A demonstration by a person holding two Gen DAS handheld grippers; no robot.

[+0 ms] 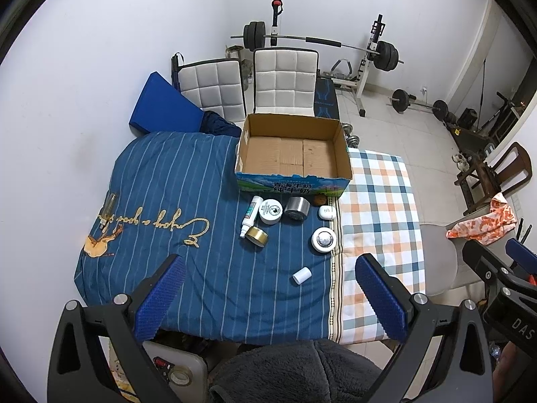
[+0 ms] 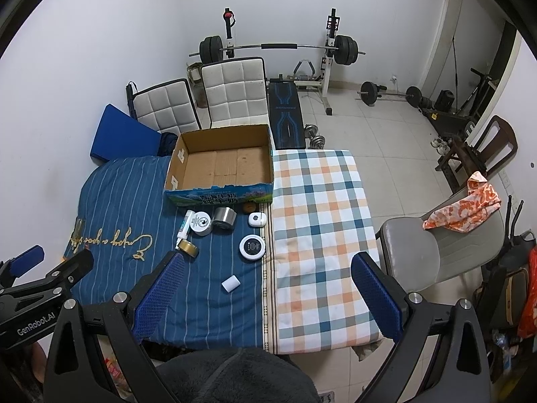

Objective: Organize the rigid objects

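An open empty cardboard box (image 1: 292, 149) (image 2: 220, 163) stands at the far end of the cloth-covered table. In front of it lie a white spray bottle (image 1: 250, 215), a white round tin (image 1: 270, 211), a silver tape roll (image 1: 297, 207), a gold tape roll (image 1: 256, 235), a small white case (image 1: 326, 212), a white round disc (image 1: 323, 239) and a small white cylinder (image 1: 301, 275) (image 2: 231, 283). My left gripper (image 1: 268, 299) and right gripper (image 2: 266, 299) are both open and empty, held above the table's near edge.
A glass bottle (image 1: 109, 206) lies at the table's left edge. Two white padded chairs (image 1: 285, 80) stand behind the box. A grey chair (image 2: 419, 255) with an orange cloth stands to the right. A weight bench and barbells (image 2: 278, 47) stand at the back.
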